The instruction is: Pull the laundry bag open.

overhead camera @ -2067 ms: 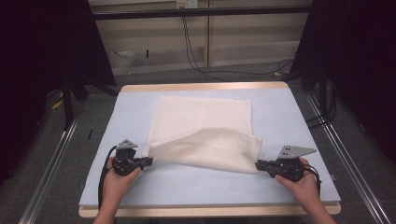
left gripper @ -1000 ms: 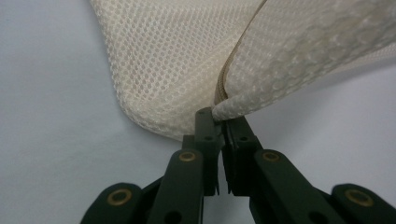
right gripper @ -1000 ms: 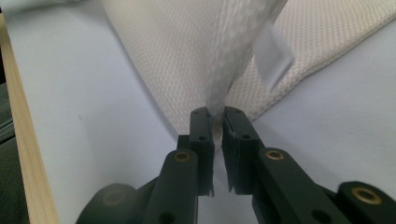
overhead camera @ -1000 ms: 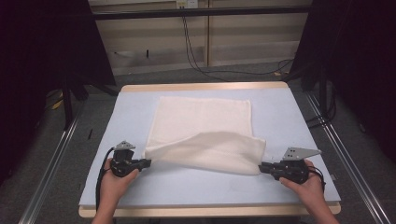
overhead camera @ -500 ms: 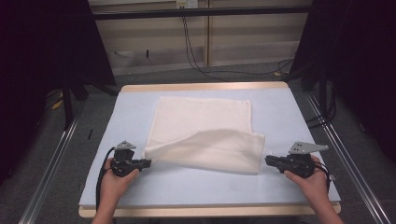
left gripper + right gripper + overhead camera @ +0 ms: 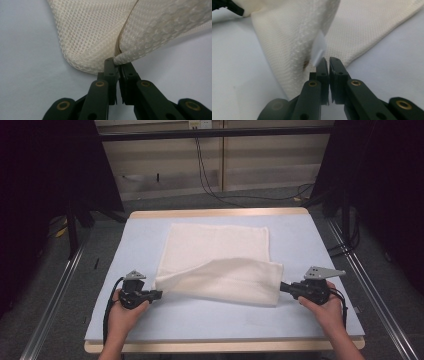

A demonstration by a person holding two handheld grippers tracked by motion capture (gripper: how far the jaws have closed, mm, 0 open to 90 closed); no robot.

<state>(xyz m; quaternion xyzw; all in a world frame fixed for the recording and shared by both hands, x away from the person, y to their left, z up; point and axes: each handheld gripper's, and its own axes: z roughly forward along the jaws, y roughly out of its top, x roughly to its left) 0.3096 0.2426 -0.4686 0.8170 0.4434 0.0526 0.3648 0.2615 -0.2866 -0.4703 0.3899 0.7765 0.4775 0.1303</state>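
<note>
A cream mesh cloth (image 6: 215,245) lies on the pale blue table (image 6: 310,240), its near half folded over in a loose flap. My left gripper (image 6: 159,293) is shut on the flap's left corner. In the left gripper view the jaws (image 6: 117,62) pinch the cloth (image 6: 87,32) beside a seam. My right gripper (image 6: 282,286) meets the flap's right edge. In the right gripper view its jaws (image 6: 328,60) stand together at a small white tag (image 6: 318,50) on the cloth (image 6: 287,37), and the tag's lower edge runs into the tips.
A wooden strip (image 6: 220,213) borders the table's far edge. Metal rails (image 6: 55,295) run along both sides, and cables (image 6: 210,175) lie on the floor behind. Bare table surface shows in front of the cloth and on either side of it.
My right gripper has drifted to the right and the flap's right edge has followed it slightly. The left gripper has barely moved.
</note>
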